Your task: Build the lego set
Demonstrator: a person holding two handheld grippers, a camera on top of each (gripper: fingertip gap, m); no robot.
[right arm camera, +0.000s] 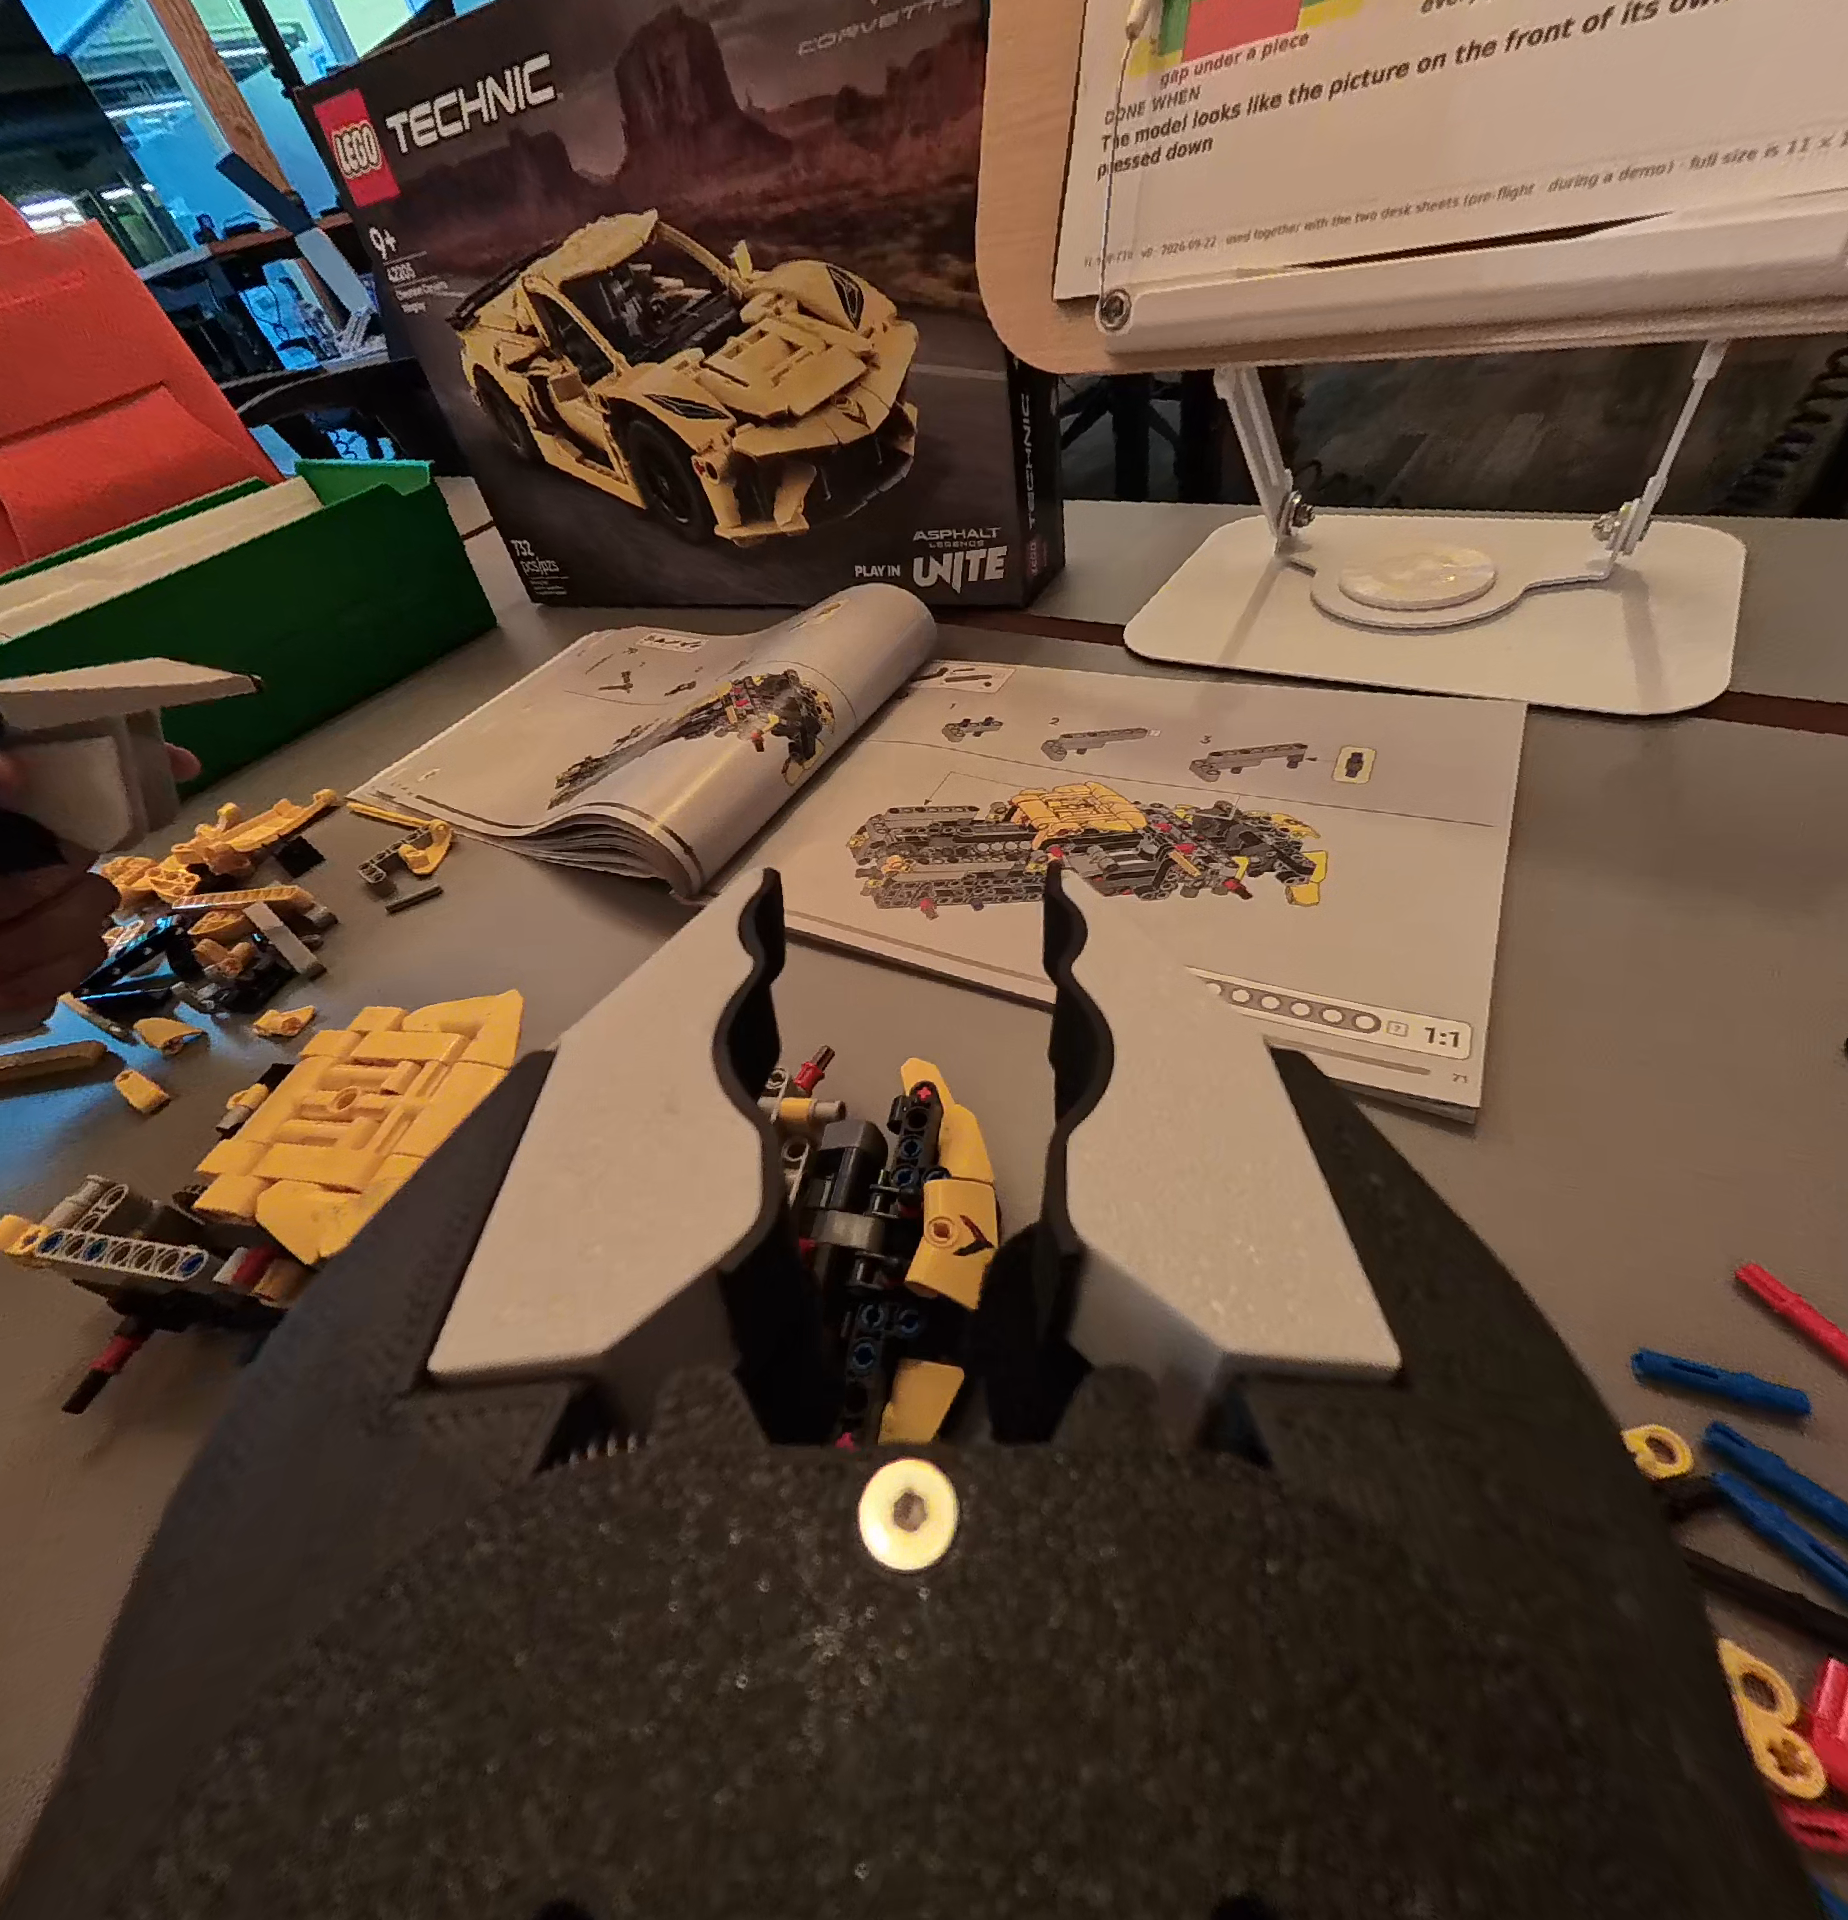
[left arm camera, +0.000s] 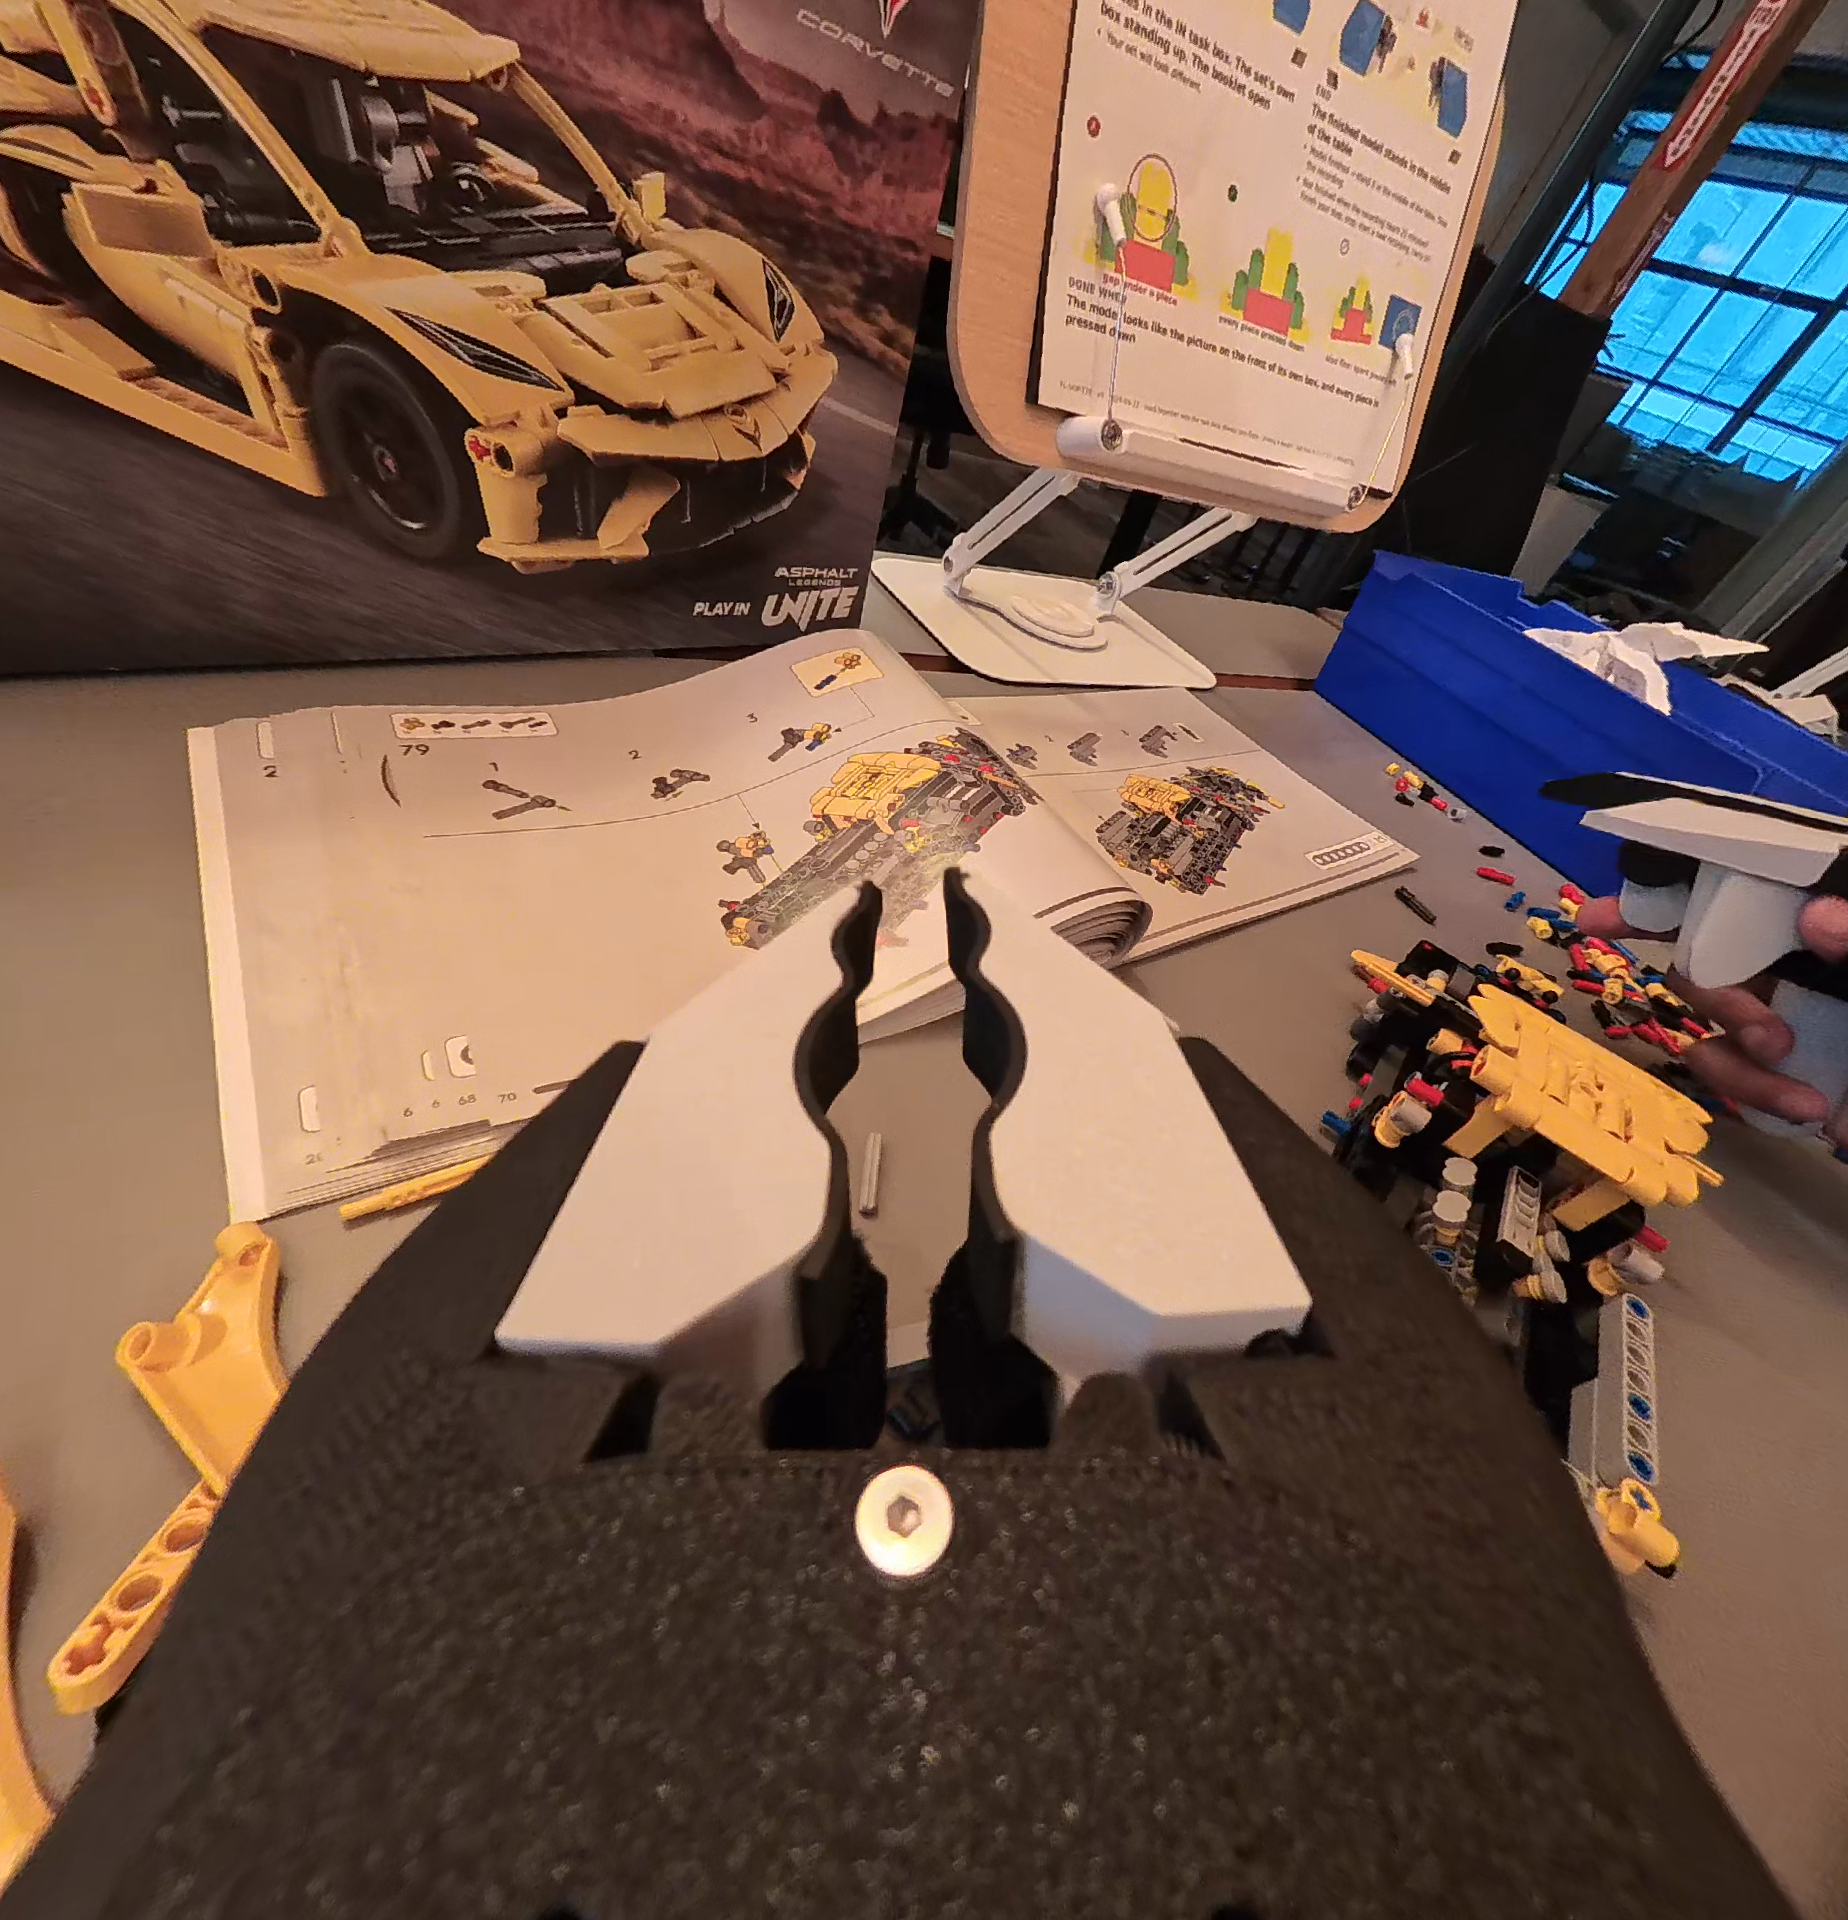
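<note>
Left claw [left arm camera: 907,902], prongs slightly spread and empty, above a small grey axle [left arm camera: 871,1172] on the worktop [left arm camera: 89,935]. Right claw [right arm camera: 907,904], prongs wide apart, over the partly built yellow-and-black car chassis [right arm camera: 899,1195]. Open instruction booklet [right arm camera: 1159,831] lies just beyond; set box [right arm camera: 712,312] stands behind.

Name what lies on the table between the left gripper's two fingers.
A small grey axle pin lies on the bare table between the fingers of the left gripper, untouched by either; the left wrist view shows it.
</note>
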